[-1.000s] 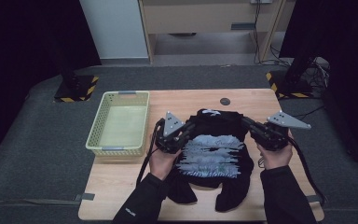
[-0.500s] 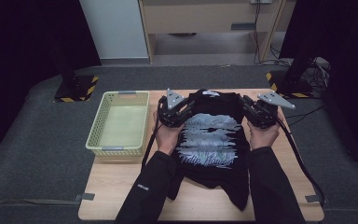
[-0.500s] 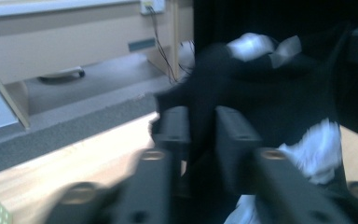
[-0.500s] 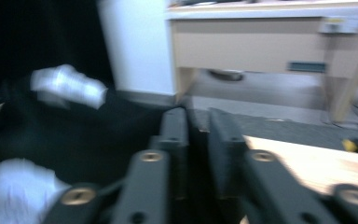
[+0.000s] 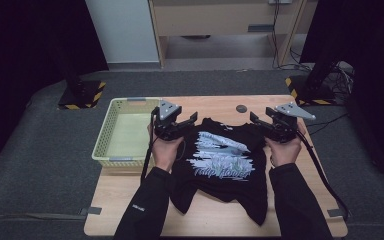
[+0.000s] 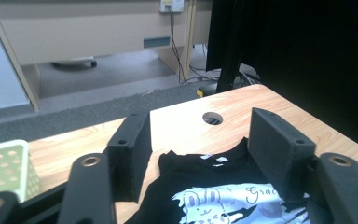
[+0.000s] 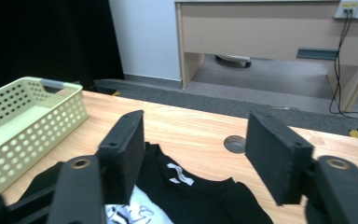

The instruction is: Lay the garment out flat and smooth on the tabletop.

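**Shirt laid flat, both grippers let go at the shoulders**

We have a black T-shirt (image 5: pixel 220 165) spread face up in the middle of the high view, on the wooden table (image 5: pixel 215 102), its white and blue print showing and its collar pointing toward the top of the frame. The hem at the lower part of the frame is bunched and uneven, with a fold sagging at the lower right.

Our left gripper (image 5: pixel 180 125) sits at the shirt's upper left corner, our right gripper (image 5: pixel 262 123) at its upper right. Both pairs of jaws have just been opening and now stand about half apart with nothing pinched between them. In the left gripper view the collar and print lie below and beyond the jaws on the table; in the right gripper view the neck label (image 7: pixel 179 173) shows between the jaws, clear of the pads.

We judge the shirt light, soft and limp: it will not hold a shape, it will droop from any single pinch, and it will drag and wrinkle if we slide it over the wood. It should not slip from the pads or break. We would take it by two matching points at once, the shoulder seams or the two hem corners, pinching a single layer close to the edge so the cloth hangs evenly.

A pale green basket (image 5: pixel 111 131) stands just beside the shirt at the left of the frame, and a round hole (image 5: pixel 241 108) lies in the table above the collar.
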### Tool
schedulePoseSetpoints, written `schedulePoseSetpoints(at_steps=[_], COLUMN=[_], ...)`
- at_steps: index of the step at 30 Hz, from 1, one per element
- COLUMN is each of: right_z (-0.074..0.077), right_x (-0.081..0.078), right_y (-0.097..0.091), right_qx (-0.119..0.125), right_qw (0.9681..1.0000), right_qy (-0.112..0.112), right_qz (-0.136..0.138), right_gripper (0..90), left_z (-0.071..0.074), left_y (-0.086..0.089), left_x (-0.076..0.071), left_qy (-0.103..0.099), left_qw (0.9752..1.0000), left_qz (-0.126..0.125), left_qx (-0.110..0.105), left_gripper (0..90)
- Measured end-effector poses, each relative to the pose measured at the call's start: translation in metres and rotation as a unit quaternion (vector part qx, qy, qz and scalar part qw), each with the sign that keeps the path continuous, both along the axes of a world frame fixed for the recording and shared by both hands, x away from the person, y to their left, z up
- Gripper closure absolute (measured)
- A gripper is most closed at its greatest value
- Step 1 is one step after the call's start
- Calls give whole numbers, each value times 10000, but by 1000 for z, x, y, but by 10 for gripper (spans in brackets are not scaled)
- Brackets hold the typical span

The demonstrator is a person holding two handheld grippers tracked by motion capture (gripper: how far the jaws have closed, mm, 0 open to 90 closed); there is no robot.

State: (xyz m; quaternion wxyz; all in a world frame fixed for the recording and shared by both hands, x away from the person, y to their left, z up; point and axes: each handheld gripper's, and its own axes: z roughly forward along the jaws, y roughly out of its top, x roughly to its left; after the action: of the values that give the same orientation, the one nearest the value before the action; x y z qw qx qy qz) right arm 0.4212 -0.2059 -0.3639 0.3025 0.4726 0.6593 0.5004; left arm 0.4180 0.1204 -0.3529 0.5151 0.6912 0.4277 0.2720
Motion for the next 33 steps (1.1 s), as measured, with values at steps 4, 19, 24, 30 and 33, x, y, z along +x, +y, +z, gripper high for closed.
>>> schedulePoseSetpoints(at_steps=[4, 19, 24, 30, 33], right_z=[0, -31, -43, -58, -64], right_x=[-8, -44, -53, -64, -71], right_y=[0, -17, -21, -22, -24], right_qx=[-55, -97, -156, -249, -343], right_qw=[9999, 9979, 9978, 9967, 9957], right_qy=[40, 293, 369, 502, 570], right_qz=[123, 563, 530, 592, 642], right_gripper=[288, 155, 130, 106, 102], left_z=[3, -22, -38, -58, -68], left_y=[6, 38, 43, 51, 56], left_x=[-13, -62, -74, -88, -93], left_qy=[81, 34, 132, 297, 388], left_qw=[9998, 9999, 9996, 9990, 9985], left_qz=[-132, -64, -55, 20, 14], left_qx=[114, 157, 232, 341, 394], left_gripper=[305, 249, 236, 220, 213])
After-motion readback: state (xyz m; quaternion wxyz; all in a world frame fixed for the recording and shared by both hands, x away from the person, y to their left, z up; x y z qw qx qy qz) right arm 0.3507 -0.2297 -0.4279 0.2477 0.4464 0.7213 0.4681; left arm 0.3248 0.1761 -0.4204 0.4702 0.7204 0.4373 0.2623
